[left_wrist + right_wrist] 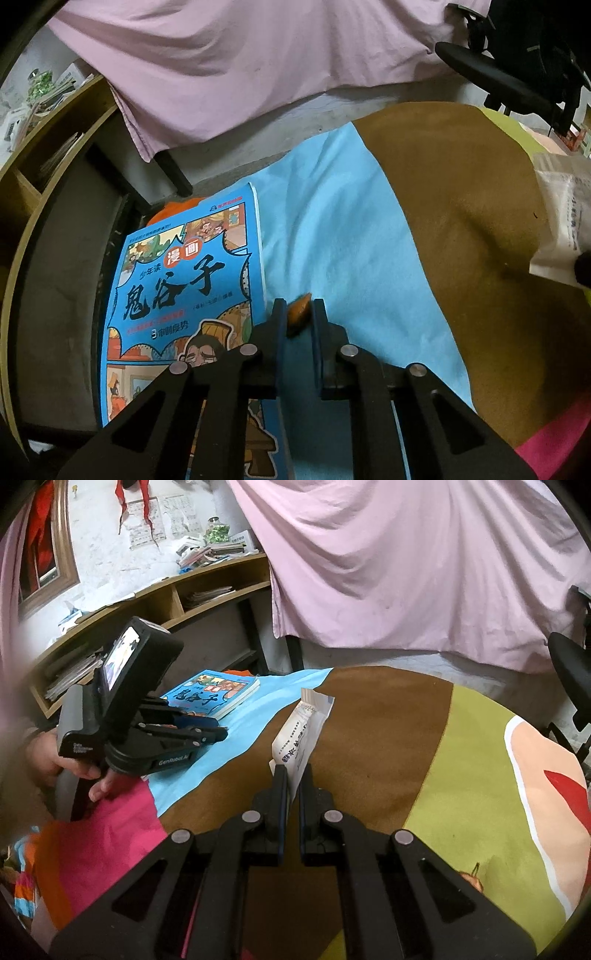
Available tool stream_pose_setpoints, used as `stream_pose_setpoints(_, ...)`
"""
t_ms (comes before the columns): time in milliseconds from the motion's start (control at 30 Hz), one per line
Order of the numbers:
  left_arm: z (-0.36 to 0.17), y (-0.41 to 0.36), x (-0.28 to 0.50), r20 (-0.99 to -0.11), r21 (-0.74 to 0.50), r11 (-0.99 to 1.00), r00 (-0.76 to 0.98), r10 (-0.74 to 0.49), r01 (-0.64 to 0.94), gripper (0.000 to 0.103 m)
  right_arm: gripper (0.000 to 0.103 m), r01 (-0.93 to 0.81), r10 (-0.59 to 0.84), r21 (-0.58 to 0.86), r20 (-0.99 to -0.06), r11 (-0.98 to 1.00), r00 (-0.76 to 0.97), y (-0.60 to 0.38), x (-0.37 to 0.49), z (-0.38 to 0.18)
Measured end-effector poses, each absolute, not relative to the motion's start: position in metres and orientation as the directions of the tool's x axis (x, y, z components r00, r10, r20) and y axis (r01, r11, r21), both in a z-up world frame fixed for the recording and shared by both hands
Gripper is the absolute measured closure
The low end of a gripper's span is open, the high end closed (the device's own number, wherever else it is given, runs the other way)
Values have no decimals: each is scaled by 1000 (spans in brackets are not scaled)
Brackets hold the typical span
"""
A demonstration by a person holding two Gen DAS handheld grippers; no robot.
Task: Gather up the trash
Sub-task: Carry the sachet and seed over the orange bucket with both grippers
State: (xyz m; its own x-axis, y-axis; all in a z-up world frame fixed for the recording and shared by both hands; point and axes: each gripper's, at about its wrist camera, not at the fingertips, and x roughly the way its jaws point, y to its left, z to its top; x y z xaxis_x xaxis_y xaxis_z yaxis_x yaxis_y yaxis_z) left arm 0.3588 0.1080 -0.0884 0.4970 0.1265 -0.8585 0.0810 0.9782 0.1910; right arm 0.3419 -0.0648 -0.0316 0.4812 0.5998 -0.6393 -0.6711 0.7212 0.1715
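While the left claw (299,314) pinches an orange-brown scrap (298,312) beside the comic book (184,295), the right claw (291,782) pinches a white paper wrapper (301,734).

Two claws were in view, the left claw (298,314) and the right claw (292,780). There was one comic book (184,295), one white paper wrapper (301,734), and one small orange-brown scrap (298,312) (what it was could not be told). One multicoloured mat (461,746) lay beneath, with one pink sheet (406,561) hanging behind.
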Motion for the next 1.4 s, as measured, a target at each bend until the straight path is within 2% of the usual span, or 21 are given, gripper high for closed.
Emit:
stream_pose_setpoints(333, -55, 118, 326, -788, 15, 1000, 615, 27, -24, 94, 68, -662, 588, 136, -612, 737, 528, -80, 327, -25)
stream_pose_setpoints(600, -8, 89, 293, -667, -77, 997, 743, -58, 9, 94, 68, -634, 599, 121, -500, 764, 626, -107, 304, -4)
stream_pose_setpoints(833, 36, 40, 271, -549, -98, 991, 826, -129, 89, 94, 68, -585, 576, 94, -356, 806, 736, -150, 278, 23)
stream_pose_setpoints(1067, 83, -27, 251, -414, -90, 972, 880, -234, 216, 94, 68, -490, 494, 73, -207, 869, 845, -210, 250, 45)
stream_pose_setpoints(1233, 104, -81, 245, -348, -89, 943, 877, -331, 321, 94, 68, -397, 402, 61, -123, 916, 907, -258, 233, 56)
stream_pose_setpoints(1400, 111, -136, 247, -318, -72, 908, 853, -414, 414, 94, 68, -294, 297, 46, -72, 955, 952, -303, 218, 61)
